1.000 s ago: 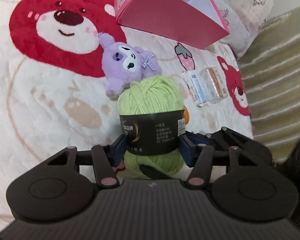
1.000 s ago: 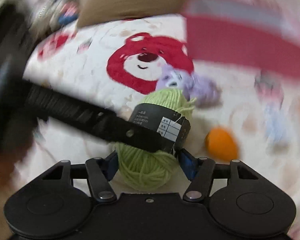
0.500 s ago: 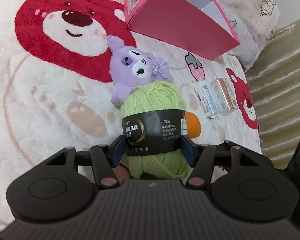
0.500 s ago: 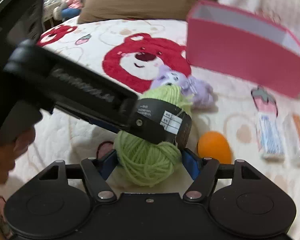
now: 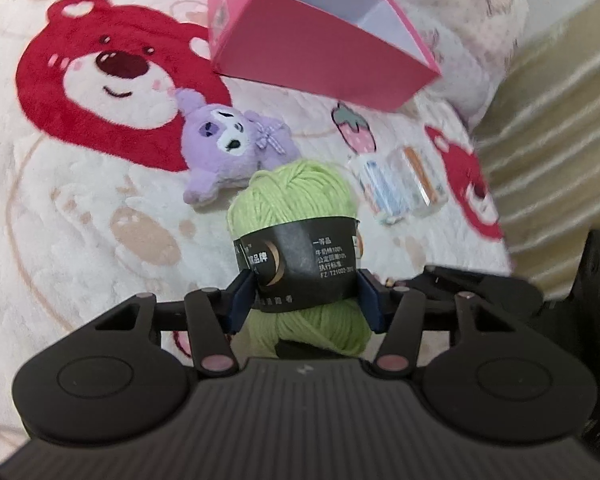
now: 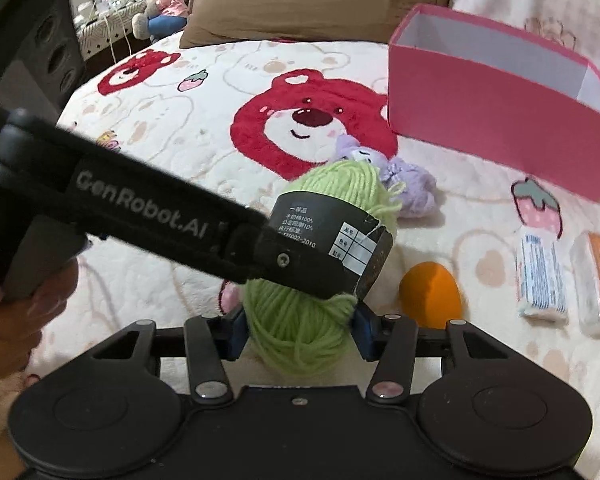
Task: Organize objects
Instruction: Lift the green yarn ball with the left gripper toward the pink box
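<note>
- Bedding printed with red bears (image 6: pixel 312 120) and strawberries covers the bed where everything lies; a brown pillow (image 6: pixel 320 0) sits at the far end.
- Green yarn ball (image 5: pixel 300 216) with a black paper band is clamped at the band by the left gripper (image 5: pixel 306 300), whose jaws have just been closing on it.
- Compared with a second ago, the right gripper (image 6: pixel 298 332) has narrowed its jaws onto the lower end of the yarn; its blue pads now touch the wool on both sides.
- Earlier blur in the right wrist view has cleared, and the pink box (image 6: pixel 496 108) now reads sharply, open-topped, behind the yarn.
- Purple plush toy (image 5: pixel 232 148) lies just behind the yarn, partly hidden by it in the right wrist view.
- Orange object (image 6: pixel 430 296) is hidden in the left wrist view.
- Two small packets (image 6: pixel 540 280) lie near the box; their print is unreadable.
</note>
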Available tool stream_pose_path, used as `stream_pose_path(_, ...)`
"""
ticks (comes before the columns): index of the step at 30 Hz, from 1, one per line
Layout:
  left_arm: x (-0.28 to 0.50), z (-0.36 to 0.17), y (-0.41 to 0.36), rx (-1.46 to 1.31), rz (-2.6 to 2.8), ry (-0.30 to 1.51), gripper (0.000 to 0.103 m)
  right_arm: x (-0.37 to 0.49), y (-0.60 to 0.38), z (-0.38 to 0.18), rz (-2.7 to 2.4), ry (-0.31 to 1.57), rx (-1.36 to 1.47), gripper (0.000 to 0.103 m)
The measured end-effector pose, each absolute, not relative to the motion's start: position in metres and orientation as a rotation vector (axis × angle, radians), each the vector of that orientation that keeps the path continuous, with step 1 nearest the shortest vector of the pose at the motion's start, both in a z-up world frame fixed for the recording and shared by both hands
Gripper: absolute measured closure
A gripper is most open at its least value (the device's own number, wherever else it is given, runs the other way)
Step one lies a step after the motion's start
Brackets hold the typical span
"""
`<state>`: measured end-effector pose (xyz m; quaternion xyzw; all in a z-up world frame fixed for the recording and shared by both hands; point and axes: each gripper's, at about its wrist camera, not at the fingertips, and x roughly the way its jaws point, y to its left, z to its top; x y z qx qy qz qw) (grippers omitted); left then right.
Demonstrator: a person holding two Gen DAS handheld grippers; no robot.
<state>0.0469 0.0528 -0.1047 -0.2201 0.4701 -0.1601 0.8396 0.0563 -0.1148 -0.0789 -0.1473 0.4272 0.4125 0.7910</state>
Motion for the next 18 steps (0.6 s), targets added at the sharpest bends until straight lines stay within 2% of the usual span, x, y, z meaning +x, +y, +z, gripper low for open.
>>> stream_pose_path(7, 0.046, -0.084, 0.04, -0.415, -0.318, 1.019, 0.052, 0.056, -0.121, -0.071, 0.933, 0.947, -0.342, 0.047)
stream_pose_path(18, 0.054, -0.036, 0.028, -0.462, -0.308, 0.943, 0.052, 0.069, -0.143, -0.024, 0.968, 0.863, -0.337, 0.047)
